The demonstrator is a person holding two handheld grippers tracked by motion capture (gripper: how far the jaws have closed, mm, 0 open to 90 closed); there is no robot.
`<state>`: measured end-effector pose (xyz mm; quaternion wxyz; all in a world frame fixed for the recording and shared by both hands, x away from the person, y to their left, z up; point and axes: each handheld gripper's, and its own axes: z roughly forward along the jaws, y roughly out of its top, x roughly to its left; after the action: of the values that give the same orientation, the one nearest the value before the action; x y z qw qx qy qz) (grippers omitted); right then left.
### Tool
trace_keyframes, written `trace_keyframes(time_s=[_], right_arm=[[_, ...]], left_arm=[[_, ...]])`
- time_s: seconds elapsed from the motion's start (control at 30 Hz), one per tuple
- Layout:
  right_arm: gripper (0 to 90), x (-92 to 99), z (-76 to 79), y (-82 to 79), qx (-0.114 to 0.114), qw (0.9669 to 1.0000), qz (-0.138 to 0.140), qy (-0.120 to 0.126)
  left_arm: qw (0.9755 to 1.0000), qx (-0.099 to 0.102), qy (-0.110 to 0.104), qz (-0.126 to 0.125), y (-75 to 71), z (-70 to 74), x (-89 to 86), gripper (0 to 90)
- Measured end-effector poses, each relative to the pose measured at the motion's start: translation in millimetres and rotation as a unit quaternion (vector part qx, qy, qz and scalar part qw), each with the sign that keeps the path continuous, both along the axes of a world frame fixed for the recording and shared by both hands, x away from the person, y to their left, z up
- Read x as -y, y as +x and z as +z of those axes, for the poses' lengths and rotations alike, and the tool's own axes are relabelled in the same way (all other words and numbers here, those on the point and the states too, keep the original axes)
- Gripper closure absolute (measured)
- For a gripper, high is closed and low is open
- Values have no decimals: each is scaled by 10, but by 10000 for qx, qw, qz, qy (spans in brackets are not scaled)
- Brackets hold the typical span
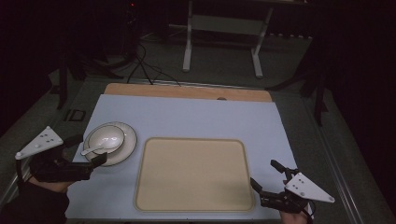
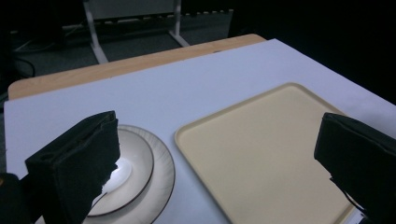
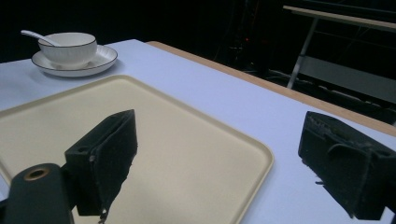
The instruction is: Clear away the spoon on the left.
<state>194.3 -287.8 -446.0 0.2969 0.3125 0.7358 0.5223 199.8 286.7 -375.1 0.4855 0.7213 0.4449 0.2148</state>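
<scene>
resting beside left tool [image 1: 95, 161]: bowl [image 1: 107, 138] on plate [image 1: 127, 143]

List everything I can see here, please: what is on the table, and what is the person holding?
Tray: one, beige, empty, middle of the table.
Plate: one, white with dark rim, left of the tray.
Bowl: one, white, on the plate.
Spoon: one, white, resting in the bowl.
Table cover: one, pale blue, over the wooden table.
Frame: one, white, on the floor behind.
Cables: black, on the floor behind.
Left tongs: black, open, by the plate.
Right tongs: black, open, at the tray's near right corner.
</scene>
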Motion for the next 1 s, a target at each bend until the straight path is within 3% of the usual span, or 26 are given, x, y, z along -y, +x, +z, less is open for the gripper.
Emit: trace_keyframes(time_s=[0.37,0.6,0.83,1.0], right_arm=[[118,-1,-8,8,-56,10000,21,16],[118,-8,-14,13,-82,10000,46,-23],[118,-16,-17,16,-95,9999,84,-43],[118,-24,-22,19,-118,9999,103,-65]], left_arm=[[9995,-210,-85,225,67,-197,-206,19],[9976,-584,-187,330,130,-383,-268,40],[9922,-984,-324,688,242,-585,-387,54],[9858,-1240,-561,989,325,-707,-515,70]])
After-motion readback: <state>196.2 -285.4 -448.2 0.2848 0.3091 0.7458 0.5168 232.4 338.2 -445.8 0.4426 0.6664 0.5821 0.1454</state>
